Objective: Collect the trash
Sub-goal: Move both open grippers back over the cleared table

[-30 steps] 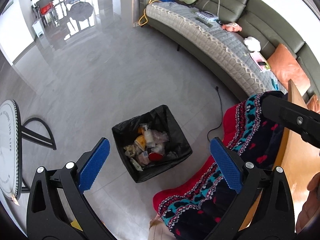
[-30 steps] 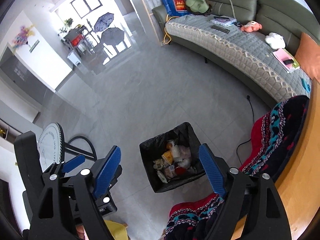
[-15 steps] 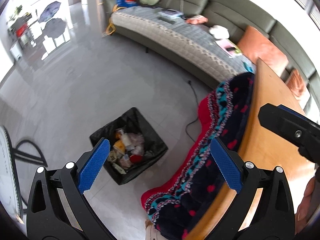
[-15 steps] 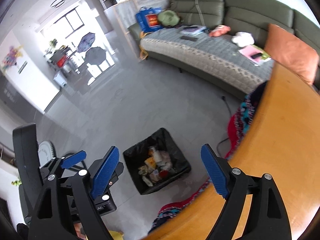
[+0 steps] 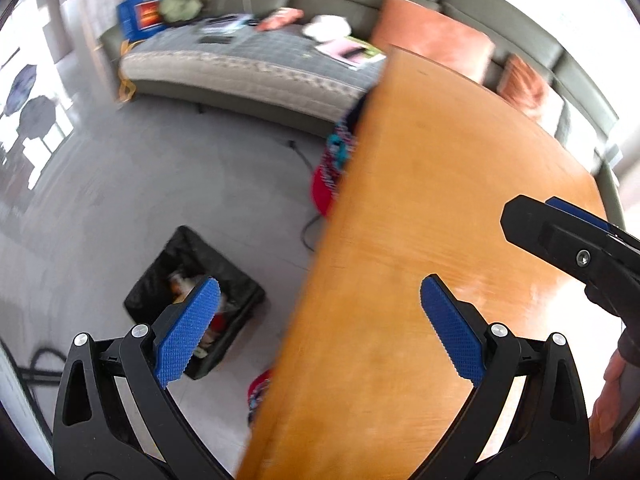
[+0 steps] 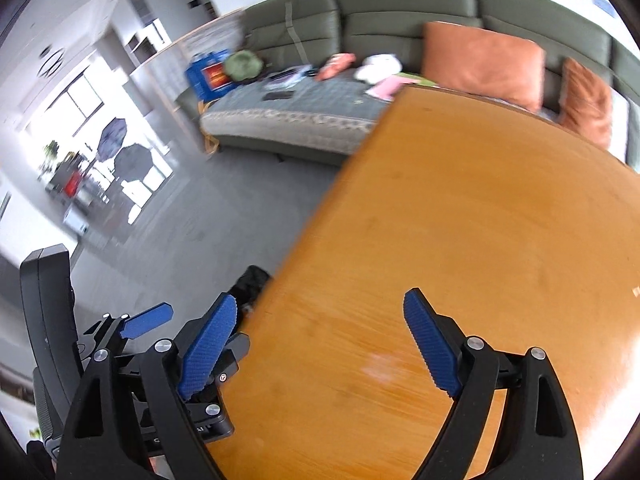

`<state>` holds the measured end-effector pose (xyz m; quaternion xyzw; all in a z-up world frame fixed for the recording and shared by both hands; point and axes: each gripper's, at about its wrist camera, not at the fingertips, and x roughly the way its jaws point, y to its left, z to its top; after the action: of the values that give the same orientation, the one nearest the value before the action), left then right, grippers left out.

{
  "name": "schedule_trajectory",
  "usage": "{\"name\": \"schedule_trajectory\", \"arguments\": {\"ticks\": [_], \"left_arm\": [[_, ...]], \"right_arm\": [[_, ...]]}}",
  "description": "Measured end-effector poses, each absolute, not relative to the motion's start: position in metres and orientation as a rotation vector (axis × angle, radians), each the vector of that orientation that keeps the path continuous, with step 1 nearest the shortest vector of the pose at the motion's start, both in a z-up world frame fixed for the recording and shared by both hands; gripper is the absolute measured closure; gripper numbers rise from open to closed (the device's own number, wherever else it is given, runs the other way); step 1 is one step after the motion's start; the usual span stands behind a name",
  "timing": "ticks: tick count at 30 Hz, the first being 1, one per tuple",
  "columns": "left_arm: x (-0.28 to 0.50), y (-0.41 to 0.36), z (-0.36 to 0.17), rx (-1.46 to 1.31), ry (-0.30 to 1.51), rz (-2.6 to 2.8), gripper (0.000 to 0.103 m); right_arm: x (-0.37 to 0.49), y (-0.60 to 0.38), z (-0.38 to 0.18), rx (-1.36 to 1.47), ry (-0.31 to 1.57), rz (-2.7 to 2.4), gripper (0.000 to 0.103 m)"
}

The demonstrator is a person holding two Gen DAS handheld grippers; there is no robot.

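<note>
Wood table (image 5: 420, 240) fills our view; left gripper (image 5: 316, 328) and right gripper (image 6: 320, 344) gape, holding nothing. Blur could make us overshoot the bin (image 5: 240, 292).

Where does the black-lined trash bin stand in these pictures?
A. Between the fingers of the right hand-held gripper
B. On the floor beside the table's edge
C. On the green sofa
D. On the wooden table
B: in the left wrist view the trash bin sits on the grey floor, left of the wooden table, already holding scraps; both hand-held grippers are open and hold nothing.
</note>
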<state>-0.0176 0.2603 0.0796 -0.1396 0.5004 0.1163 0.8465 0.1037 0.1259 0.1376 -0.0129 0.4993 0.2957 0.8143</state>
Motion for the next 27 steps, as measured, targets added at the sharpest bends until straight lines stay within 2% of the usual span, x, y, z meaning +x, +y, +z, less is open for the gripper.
{"name": "schedule_trajectory", "arguments": {"ticks": [15, 27], "left_arm": [[0.026, 0.121, 0.066, -0.145, 1.073, 0.036, 0.006], [0.022, 0.047, 0.032, -0.069, 1.052, -0.009, 0.006]], "right_arm": [[0.101, -0.032, 0.110, 0.076, 1.066, 0.412, 0.017], [0.073, -0.131, 0.056, 0.089, 1.040, 0.267, 0.017]]}}
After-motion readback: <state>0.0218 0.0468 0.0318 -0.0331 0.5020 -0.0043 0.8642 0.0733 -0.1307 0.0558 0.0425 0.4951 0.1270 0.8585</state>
